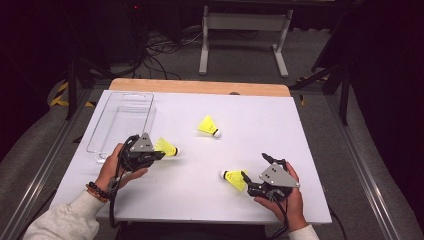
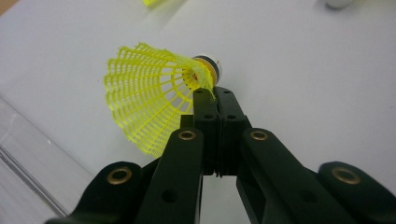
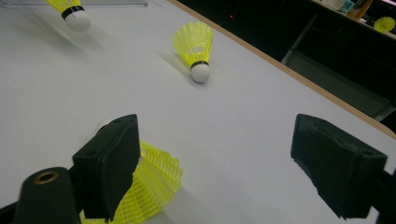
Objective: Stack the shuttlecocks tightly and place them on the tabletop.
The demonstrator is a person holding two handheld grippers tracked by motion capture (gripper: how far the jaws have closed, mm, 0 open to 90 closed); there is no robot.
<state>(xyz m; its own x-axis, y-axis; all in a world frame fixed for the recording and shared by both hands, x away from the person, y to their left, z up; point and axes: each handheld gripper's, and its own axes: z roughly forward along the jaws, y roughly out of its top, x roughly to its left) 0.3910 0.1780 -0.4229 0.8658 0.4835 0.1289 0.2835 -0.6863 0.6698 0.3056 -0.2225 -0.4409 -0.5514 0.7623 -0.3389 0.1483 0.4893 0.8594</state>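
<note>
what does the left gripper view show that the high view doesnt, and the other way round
The left gripper view alone gives the close detail: the left gripper has its jaws shut on the edge of a yellow shuttlecock's mesh skirt, right by its white cork.

The high view alone takes in the whole scene: the right gripper with jaws open by a second shuttlecock, a third shuttlecock lying mid-table, both hands, and the floor beyond.

Both show the held shuttlecock, the white table and the clear tray at the left.
</note>
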